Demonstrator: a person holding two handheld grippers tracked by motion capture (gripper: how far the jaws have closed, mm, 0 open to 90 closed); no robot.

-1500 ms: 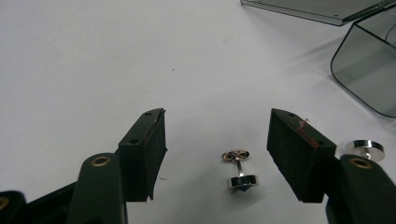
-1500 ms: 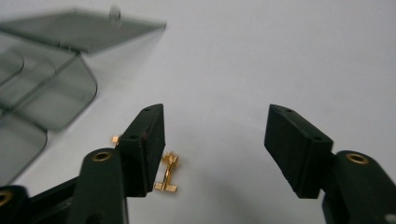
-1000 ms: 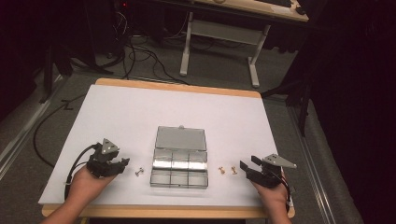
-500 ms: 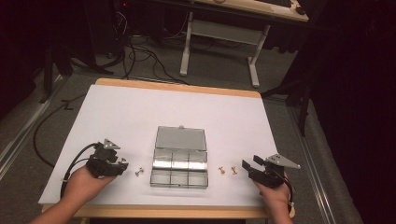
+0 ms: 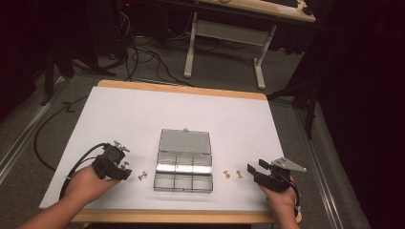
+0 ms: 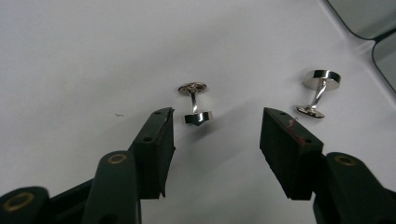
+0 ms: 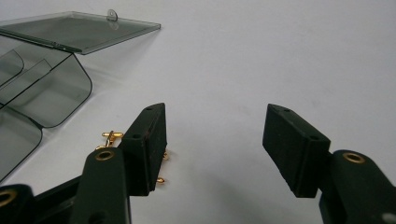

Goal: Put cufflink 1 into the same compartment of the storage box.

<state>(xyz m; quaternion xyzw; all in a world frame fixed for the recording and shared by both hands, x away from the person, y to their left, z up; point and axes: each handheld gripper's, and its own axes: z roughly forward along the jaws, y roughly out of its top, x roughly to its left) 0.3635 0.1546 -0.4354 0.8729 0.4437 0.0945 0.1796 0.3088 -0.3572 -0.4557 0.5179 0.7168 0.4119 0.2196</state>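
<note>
A clear compartment box [image 5: 183, 175] lies at the table's middle with its lid [image 5: 185, 141] laid open behind it. Two silver cufflinks rest on the white tabletop left of it. One silver cufflink [image 6: 194, 103] sits just ahead of my left gripper [image 6: 218, 116], near its left jaw and untouched. The other silver cufflink [image 6: 317, 93] lies off to the right, toward the box. The left gripper [image 5: 125, 170] is open and its jaws have just been opening. Two gold cufflinks [image 5: 233, 174] lie right of the box. My right gripper [image 5: 255, 167] stands open beside them, with a gold cufflink [image 7: 112, 136] behind its left jaw.
The white sheet [image 5: 143, 114] covers a wooden table with an edge showing at front and back. The box's grey compartments [image 7: 46, 93] and lid [image 7: 79, 30] lie left of the right gripper. Beyond the table are cables [image 5: 143, 57] on the floor and a desk frame [image 5: 224, 38].
The left gripper has tipped down and edged slightly toward the silver cufflinks. The right gripper and the box have not moved.
</note>
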